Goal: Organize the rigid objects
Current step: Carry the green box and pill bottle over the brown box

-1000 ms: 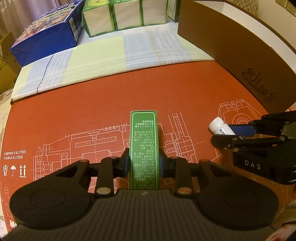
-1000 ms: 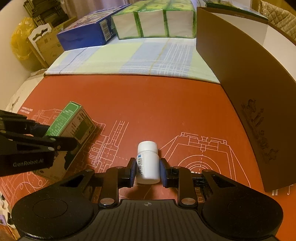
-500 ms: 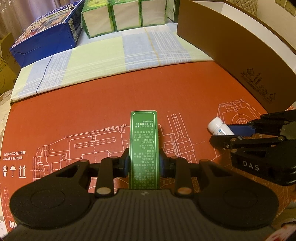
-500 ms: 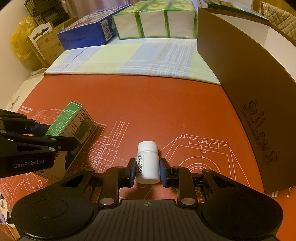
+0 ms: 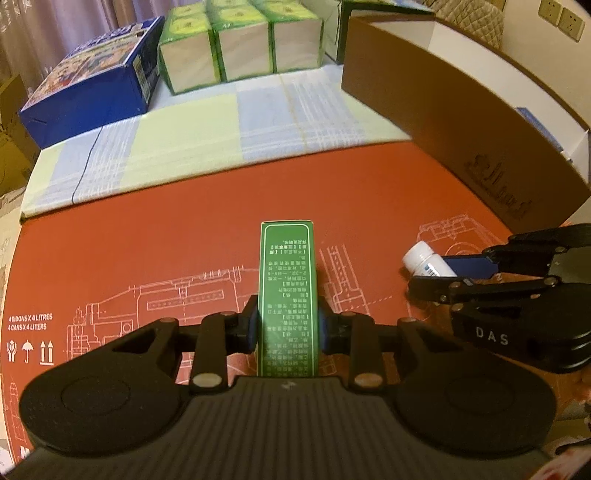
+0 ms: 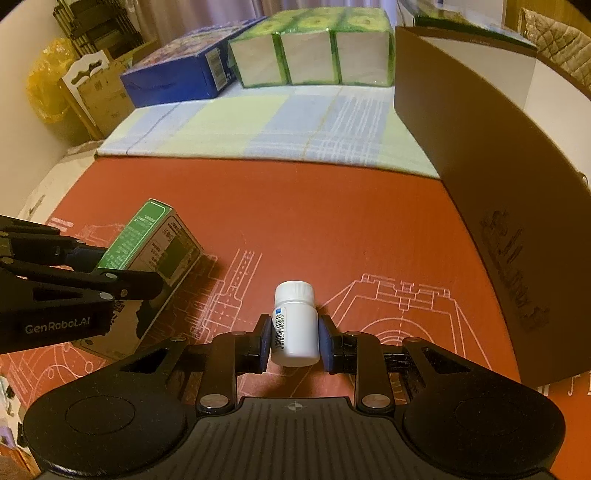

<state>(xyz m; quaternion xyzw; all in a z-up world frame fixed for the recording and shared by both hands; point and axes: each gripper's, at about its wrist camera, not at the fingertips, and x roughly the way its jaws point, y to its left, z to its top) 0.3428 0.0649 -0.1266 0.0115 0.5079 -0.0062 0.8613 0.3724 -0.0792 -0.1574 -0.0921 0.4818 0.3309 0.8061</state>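
Warm, dim lighting. Curtain (image 5: 55, 29) along far wall — wall sockets (image 5: 561, 20) upper right; possibly stacked cartons (image 6: 99, 88) at left.

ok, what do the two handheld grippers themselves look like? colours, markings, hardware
Both match: matte black, with two rounded lobes flanking a ribbed centre plate. The left gripper and right gripper each have black linkage arms with silver pivot pins and blue pads on the fingertips. White lettering on the sides: "GenRobot.AI" on the left one, "DAS" on the right one. No cables or sleeves are visible.

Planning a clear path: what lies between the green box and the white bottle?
Only bare red mat between green box and white bottle, in the right wrist view.
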